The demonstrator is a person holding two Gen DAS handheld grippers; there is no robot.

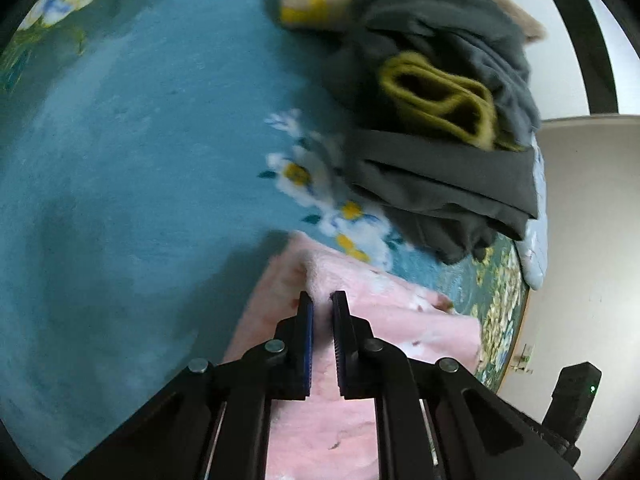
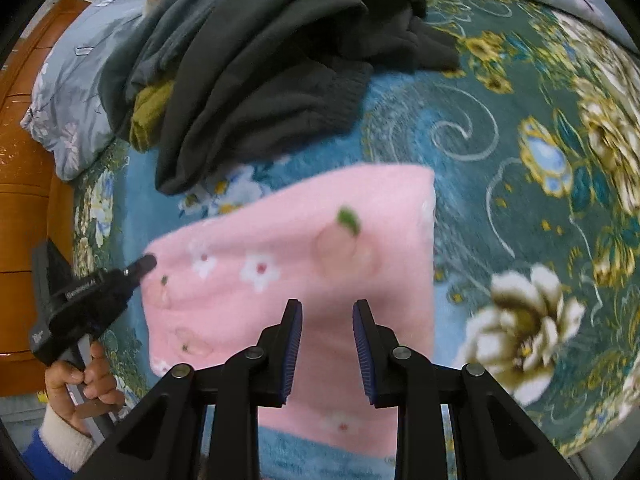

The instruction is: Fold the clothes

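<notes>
While left hand-held gripper [image 1: 322,300] pinches fuzzy pink garment [image 2: 296,248], right [image 2: 326,306] gapes apart.

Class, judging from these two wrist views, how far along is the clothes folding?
Early. The pink garment lies partly folded; the left gripper pinches its raised corner, while the right gripper hovers open above it. The dark clothes pile remains unfolded.
</notes>
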